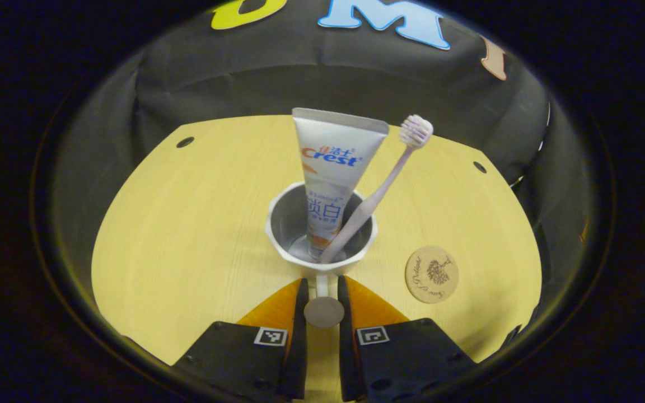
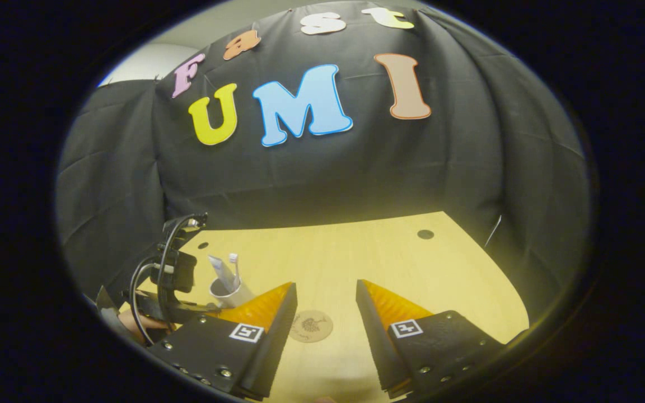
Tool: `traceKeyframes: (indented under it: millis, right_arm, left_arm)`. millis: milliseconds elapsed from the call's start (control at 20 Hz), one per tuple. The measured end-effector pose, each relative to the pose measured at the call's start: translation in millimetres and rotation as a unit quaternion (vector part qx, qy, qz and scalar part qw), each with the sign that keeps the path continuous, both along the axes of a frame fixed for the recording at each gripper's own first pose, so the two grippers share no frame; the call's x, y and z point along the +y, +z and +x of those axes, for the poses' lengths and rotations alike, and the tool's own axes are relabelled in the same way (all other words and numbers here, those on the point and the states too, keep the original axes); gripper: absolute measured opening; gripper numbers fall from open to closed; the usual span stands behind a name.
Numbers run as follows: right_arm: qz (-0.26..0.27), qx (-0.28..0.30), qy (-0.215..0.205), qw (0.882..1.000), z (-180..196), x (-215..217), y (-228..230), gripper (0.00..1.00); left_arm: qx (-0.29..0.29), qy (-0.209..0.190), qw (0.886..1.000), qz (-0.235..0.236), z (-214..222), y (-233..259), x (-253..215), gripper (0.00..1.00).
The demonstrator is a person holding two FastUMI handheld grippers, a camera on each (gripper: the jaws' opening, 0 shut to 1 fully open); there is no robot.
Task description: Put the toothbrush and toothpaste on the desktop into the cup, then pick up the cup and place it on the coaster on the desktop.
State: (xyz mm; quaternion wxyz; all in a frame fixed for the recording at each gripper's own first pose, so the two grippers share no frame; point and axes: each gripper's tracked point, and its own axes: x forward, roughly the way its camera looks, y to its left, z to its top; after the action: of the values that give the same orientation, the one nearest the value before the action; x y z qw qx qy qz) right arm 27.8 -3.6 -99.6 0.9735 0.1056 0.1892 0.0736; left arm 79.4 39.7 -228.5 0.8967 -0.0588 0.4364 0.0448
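In the left gripper view, the white cup point(image 1: 321, 235) stands at the centre of the frame on the yellow wooden desktop point(image 1: 188, 224). The toothpaste tube point(image 1: 331, 168) stands in it, crimped end up, and the pink toothbrush point(image 1: 381, 190) leans in it toward the upper right, bristles up. The left gripper point(image 1: 322, 305) sits at the bottom centre, its two fingers drawn close on either side of the cup's handle point(image 1: 323, 305); they appear to clamp it. The round cork coaster point(image 1: 431, 275) lies bare on the desktop, right of the cup and a little lower in the frame, near but apart from it.

In the right gripper view, the right gripper point(image 2: 325, 305) hovers at the bottom of the frame, its fingers wide apart and holding nothing. The coaster point(image 2: 311, 326) shows between them, lower centre. The cup point(image 2: 227, 288) with its two items stands at the lower left, with the left gripper point(image 2: 180, 291) just beside it.

Judging from this, loading is done and the step in hand is the cup's pickup. The next move calls for a level lift, a short carry toward the coaster, and a centred set-down so the contents do not tip out.
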Motion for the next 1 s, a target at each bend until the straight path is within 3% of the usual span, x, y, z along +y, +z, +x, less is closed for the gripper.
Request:
traceKeyframes:
  millis: [150,200,300,500,1000]
  right_arm:
    - [0.0,0.002,0.001,1.0,-1.0,0.3,-0.4,0.68]
    - [0.0,0.001,0.001,1.0,-1.2,-0.1,1.4,0.68]
    - [0.0,-0.001,-0.001,1.0,-0.9,-2.0,1.9,0.63]
    - [0.0,-0.002,-0.006,1.0,-3.1,-6.2,4.1,0.63]
    - [0.001,-0.001,-0.017,1.0,-9.7,-19.1,3.7,0.68]
  left_arm:
    - [-0.006,-0.005,1.0,0.007,6.8,5.1,1.2,0.31]
    - [-0.009,-0.01,1.0,0.008,7.6,3.7,-1.6,0.25]
    - [-0.015,-0.019,1.0,0.004,10.5,4.6,-7.6,0.25]
    - [-0.023,-0.028,0.999,-0.004,10.6,8.1,-22.5,0.25]
    - [-0.058,-0.098,0.993,-0.02,13.2,31.8,-96.4,0.25]
